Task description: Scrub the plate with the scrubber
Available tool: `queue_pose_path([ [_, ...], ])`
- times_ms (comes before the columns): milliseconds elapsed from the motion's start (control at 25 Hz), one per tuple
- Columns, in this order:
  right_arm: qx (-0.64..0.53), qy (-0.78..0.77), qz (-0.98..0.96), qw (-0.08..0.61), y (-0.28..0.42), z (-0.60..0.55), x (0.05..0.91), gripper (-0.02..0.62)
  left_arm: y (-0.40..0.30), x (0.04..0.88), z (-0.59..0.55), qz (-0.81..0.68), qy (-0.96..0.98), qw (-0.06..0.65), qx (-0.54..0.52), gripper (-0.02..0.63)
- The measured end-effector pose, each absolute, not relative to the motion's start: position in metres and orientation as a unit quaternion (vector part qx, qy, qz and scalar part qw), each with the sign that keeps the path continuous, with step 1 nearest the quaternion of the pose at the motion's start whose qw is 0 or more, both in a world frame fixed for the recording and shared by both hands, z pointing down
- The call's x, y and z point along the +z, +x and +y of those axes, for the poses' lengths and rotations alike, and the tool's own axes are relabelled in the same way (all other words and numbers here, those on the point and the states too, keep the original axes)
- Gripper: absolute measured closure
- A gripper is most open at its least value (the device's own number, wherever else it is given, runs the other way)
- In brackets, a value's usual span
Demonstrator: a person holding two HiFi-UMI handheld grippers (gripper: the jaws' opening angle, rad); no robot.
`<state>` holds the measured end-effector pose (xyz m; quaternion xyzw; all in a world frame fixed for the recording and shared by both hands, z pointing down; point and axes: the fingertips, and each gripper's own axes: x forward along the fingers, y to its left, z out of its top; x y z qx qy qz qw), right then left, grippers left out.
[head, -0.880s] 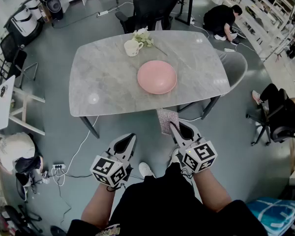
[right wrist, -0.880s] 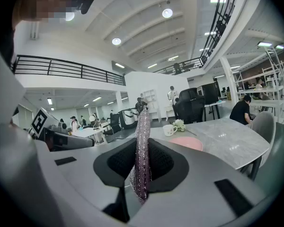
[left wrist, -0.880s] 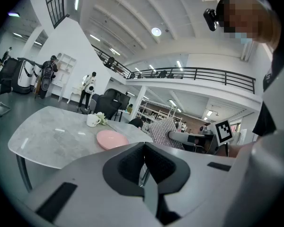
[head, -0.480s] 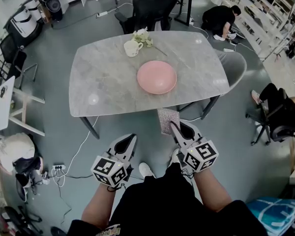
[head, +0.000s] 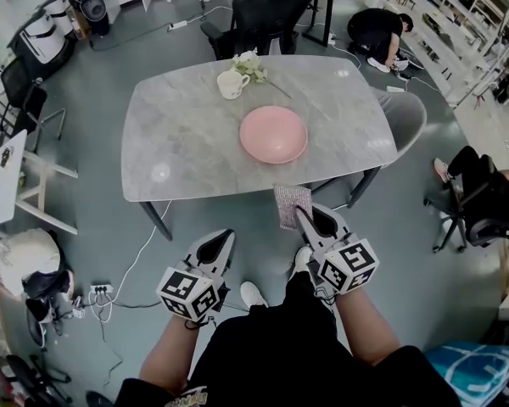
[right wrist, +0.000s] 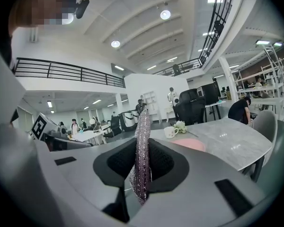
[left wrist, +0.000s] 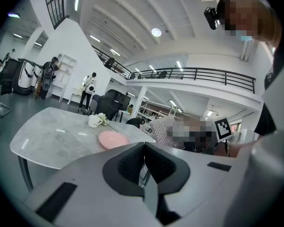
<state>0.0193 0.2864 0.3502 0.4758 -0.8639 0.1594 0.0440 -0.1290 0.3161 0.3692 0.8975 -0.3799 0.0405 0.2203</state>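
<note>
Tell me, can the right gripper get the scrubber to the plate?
Probably yes: the right gripper holds the scrubber short of the table, and nothing lies between it and the plate.

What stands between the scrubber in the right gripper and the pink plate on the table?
Nothing visible. The scrubber, held in the jaws of the right gripper, is just short of the table; only bare tabletop lies from there to the pink plate. The cup stands beyond it.

plate (head: 273, 134): pink | scrubber (head: 290, 205): silvery-lilac glitter | table (head: 178, 134): grey marble | mug (head: 231, 84): cream
</note>
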Motion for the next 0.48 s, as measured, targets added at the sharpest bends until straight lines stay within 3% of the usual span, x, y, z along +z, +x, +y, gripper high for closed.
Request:
queue_pose_path([
  [480, 0.162, 0.448, -0.878, 0.051, 0.034, 0.227, 0.350, 0.522, -0.115, 0.372, 0.271, -0.411, 0.880, 0.233, 0.042, 0.588],
])
